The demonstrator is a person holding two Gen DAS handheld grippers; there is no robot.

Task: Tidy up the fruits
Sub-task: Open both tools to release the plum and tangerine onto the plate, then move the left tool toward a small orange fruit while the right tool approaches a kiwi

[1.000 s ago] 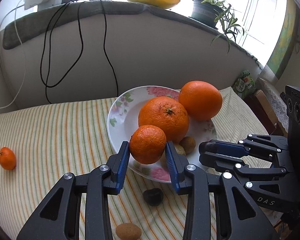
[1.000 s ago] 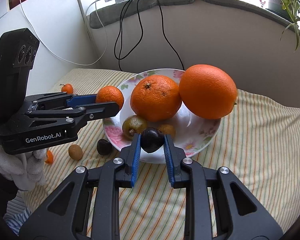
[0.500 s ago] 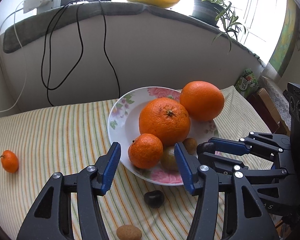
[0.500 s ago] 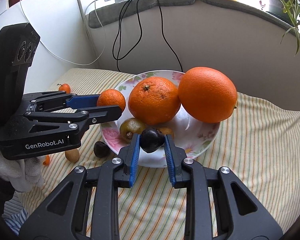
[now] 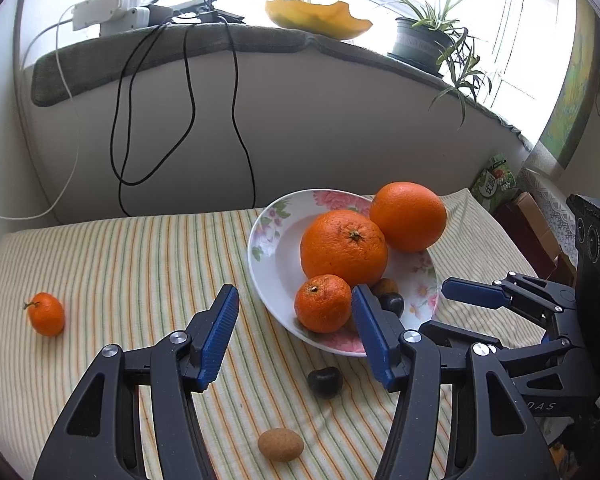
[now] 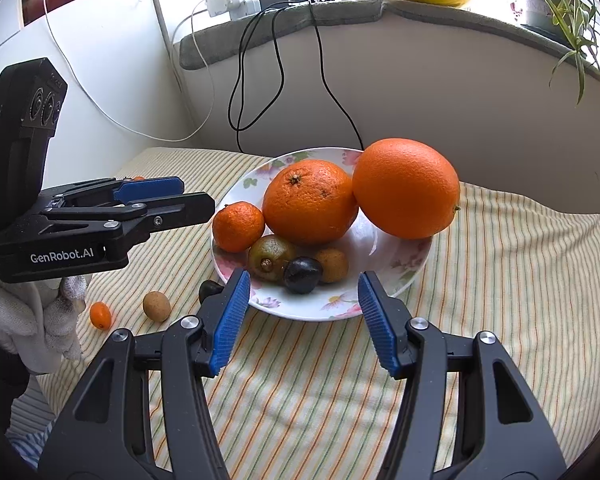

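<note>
Now both grippers with fingers apart, gripping nothing — right gripper [image 6: 300, 316] just opened, dark plum [image 6: 302, 275] on the plate [image 6: 416, 256], left gripper [image 5: 296, 338] before the small mandarin [image 5: 323, 303] — also on the plate.

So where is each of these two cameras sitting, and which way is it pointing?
Left wrist view: sits on the left tool, looking down along its open fingers at the plate; the right tool juts in alongside.
Right wrist view: sits on the right tool, also open, facing the plate; the left tool and a gloved hand show.
Both share the plate, the two big oranges and the striped cloth.
</note>
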